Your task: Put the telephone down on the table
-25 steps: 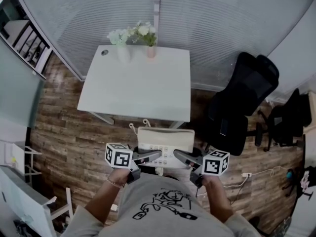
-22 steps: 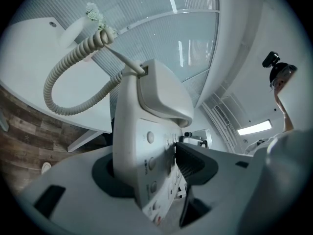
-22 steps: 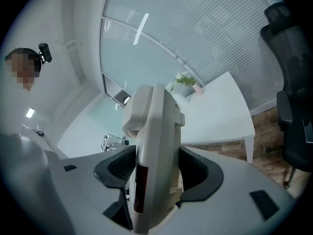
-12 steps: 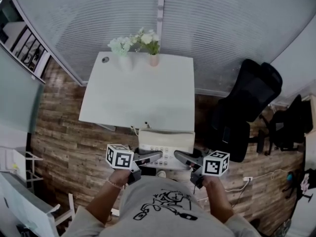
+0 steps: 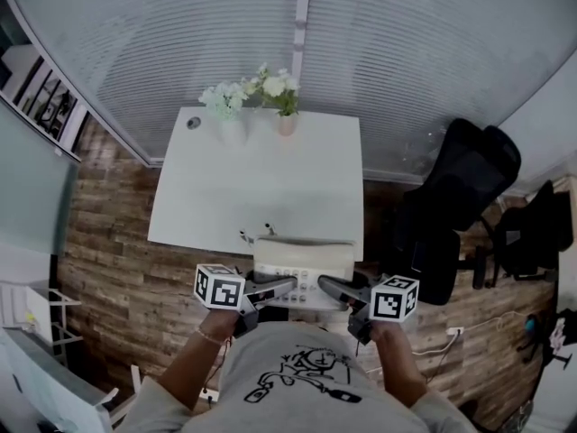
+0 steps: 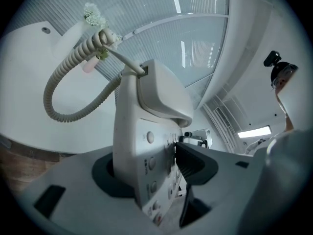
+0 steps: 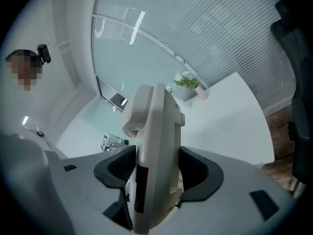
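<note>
A cream desk telephone [image 5: 303,266] with its handset on top hangs in the air at the near edge of the white table [image 5: 234,188]. My left gripper [image 5: 287,287] is shut on its left side and my right gripper [image 5: 325,286] on its right side. In the left gripper view the telephone [image 6: 146,146] stands edge-on between the dark pads, its coiled cord [image 6: 68,87] looping out to the left. The right gripper view shows the telephone [image 7: 154,160] clamped between both pads, with the table [image 7: 230,126] beyond it.
Two small vases of flowers [image 5: 257,93] stand at the table's far edge by the blinds. A black office chair [image 5: 455,201] stands to the right of the table. Wooden floor [image 5: 108,233] lies around it, and a white shelf [image 5: 36,368] is at the lower left.
The person has stepped forward with the telephone held in both grippers. The table has come closer, and the telephone now overlaps its near edge. The grips are unchanged.
</note>
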A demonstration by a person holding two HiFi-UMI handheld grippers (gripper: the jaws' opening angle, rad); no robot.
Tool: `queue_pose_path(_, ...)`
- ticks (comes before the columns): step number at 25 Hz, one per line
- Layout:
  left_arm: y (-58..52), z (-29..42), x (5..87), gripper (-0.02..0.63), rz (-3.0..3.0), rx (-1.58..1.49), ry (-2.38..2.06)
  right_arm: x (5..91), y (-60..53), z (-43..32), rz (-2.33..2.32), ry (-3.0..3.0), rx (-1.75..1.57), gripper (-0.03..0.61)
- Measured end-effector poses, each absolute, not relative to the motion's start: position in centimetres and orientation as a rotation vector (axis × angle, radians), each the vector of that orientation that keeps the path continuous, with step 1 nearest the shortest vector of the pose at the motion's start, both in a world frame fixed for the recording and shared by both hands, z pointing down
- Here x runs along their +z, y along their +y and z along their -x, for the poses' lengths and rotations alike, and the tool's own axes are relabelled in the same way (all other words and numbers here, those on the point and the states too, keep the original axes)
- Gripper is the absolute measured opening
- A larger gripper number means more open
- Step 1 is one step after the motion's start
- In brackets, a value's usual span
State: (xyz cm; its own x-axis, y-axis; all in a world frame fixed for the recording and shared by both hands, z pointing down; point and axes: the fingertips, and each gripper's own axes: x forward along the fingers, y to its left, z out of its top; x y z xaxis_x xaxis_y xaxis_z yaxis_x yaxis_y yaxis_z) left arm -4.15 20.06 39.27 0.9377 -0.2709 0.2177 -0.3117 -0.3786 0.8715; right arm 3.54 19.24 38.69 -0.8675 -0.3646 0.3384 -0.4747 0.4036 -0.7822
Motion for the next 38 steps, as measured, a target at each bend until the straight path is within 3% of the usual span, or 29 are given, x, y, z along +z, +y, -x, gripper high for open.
queue_pose_path(21, 13.8, 8.3, 39.9, 0.250, -1.978, 0.068, -0.358, 39.2, 13.4, 0.7, -0.835, -2.512, 1.499, 0.288)
queue_pose_path(38, 12.3, 6.6, 40.0, 0.250, -1.964, 0.077, -0.378, 39.4, 11.7, -0.9, -0.805, -2.509, 1.520, 0.288)
